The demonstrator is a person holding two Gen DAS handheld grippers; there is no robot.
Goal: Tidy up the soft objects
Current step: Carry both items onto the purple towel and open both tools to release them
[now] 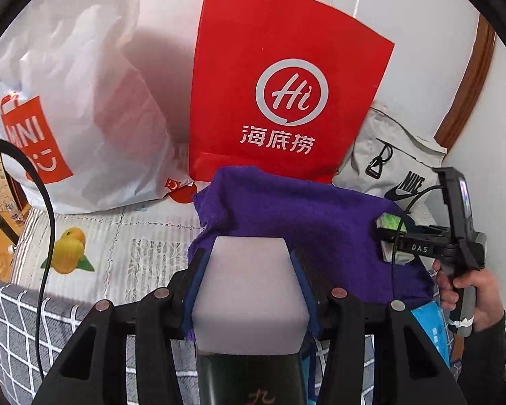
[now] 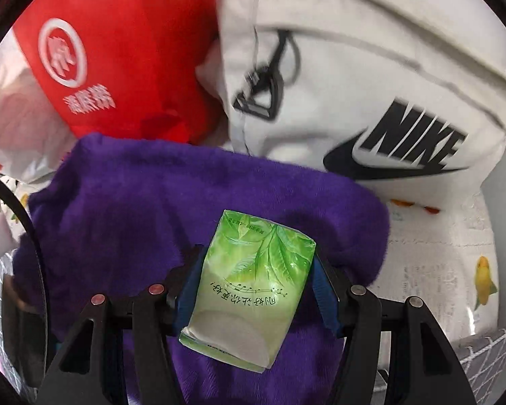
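My left gripper [image 1: 249, 253] is shut on a pale, white block-shaped object [image 1: 249, 290] with a dark green lower part. Its blue pads press on both sides of the object. Just beyond it a purple towel [image 1: 307, 209] lies bunched on the bed. In the right wrist view my right gripper [image 2: 256, 253] is shut on a green leaf-print tissue pack [image 2: 253, 287], held over the purple towel [image 2: 135, 216]. The left wrist view shows the right gripper [image 1: 388, 236] at the towel's right edge, with a person's hand [image 1: 469, 287] on its handle.
A red paper bag [image 1: 286, 84] stands behind the towel against the wall. A white plastic bag [image 1: 84, 101] is on its left and a white Nike bag [image 2: 371, 84] on its right. The fruit-print sheet [image 1: 118, 246], a grey checked blanket [image 1: 17, 320] and a black cable [image 1: 49, 236] lie nearer.
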